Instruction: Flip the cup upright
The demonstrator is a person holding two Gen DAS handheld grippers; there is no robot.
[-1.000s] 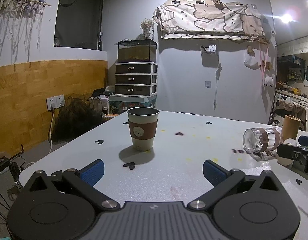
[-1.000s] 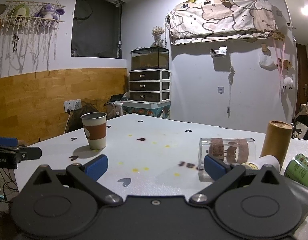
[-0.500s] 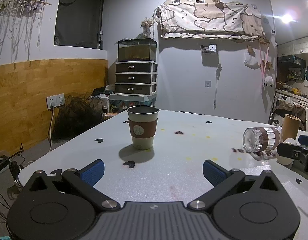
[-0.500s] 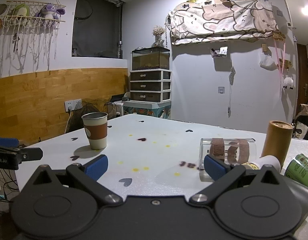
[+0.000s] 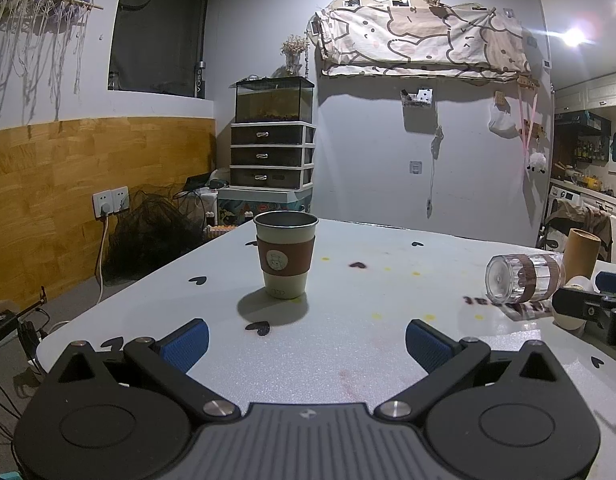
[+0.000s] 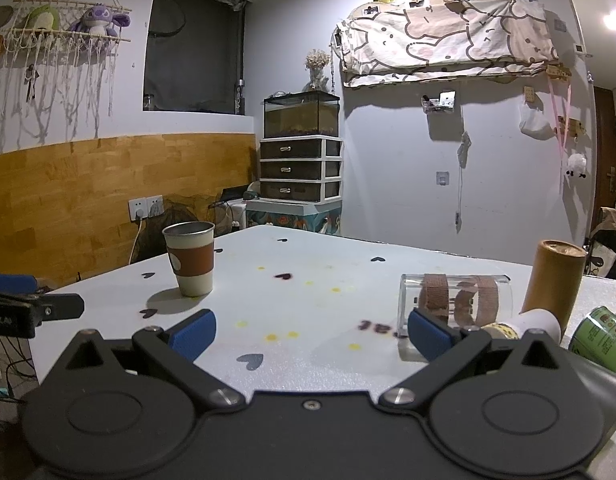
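A clear cup [image 6: 456, 300] with brown bands lies on its side on the white table [image 6: 308, 320], just beyond my right gripper's right fingertip. It also shows in the left wrist view [image 5: 522, 278] at the right, its base facing me. My right gripper [image 6: 308, 332] is open and empty. A cream cup with a brown sleeve [image 5: 284, 254] stands upright ahead of my left gripper [image 5: 303, 342], which is open and empty. The sleeved cup also shows in the right wrist view [image 6: 191, 258] at the left.
A tall brown cardboard tube [image 6: 554, 280] stands right behind the lying cup. A white roll [image 6: 536, 322] and a green can [image 6: 600, 338] lie at the right edge. The table's left edge drops to the floor with cables [image 5: 23, 340].
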